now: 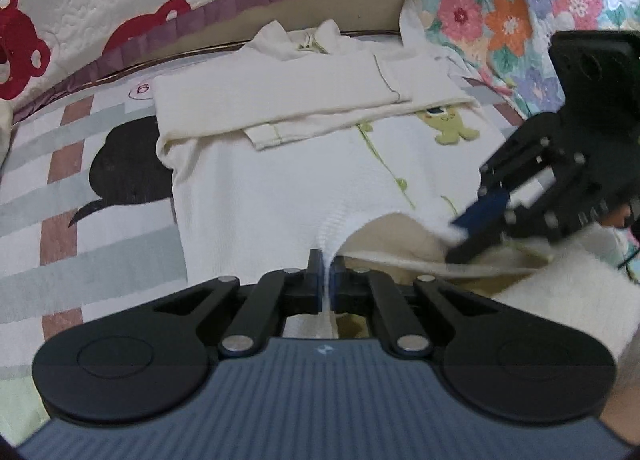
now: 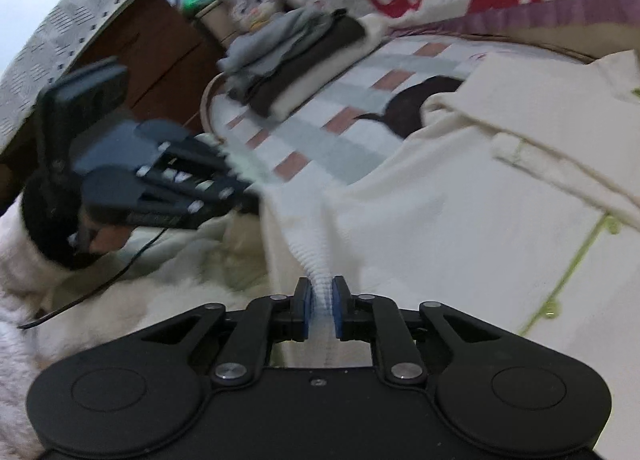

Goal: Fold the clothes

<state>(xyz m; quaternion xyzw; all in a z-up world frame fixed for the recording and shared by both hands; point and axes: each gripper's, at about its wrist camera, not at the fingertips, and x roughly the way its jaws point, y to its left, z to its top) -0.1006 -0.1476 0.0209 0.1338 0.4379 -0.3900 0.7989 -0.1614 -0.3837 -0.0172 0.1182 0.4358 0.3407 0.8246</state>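
Because the white garment (image 1: 288, 180) is soft, light knit, it will sag and stretch; it lies flat on the bed mat (image 1: 60, 220). The left gripper (image 1: 326, 280) and right gripper (image 2: 320, 304) both pinch its ribbed hem (image 2: 308, 244), a good hold.

Both grippers pinch fabric, angled downward.

The left gripper (image 1: 327, 278) has its jaws pressed nearly together on a thin fold of the white garment's (image 1: 288, 188) ribbed hem. The right gripper (image 2: 321, 304) has its jaws slightly parted, with a bunched ribbed edge clamped between the blue pads (image 2: 306, 306). The two grippers sit near each other, side by side.
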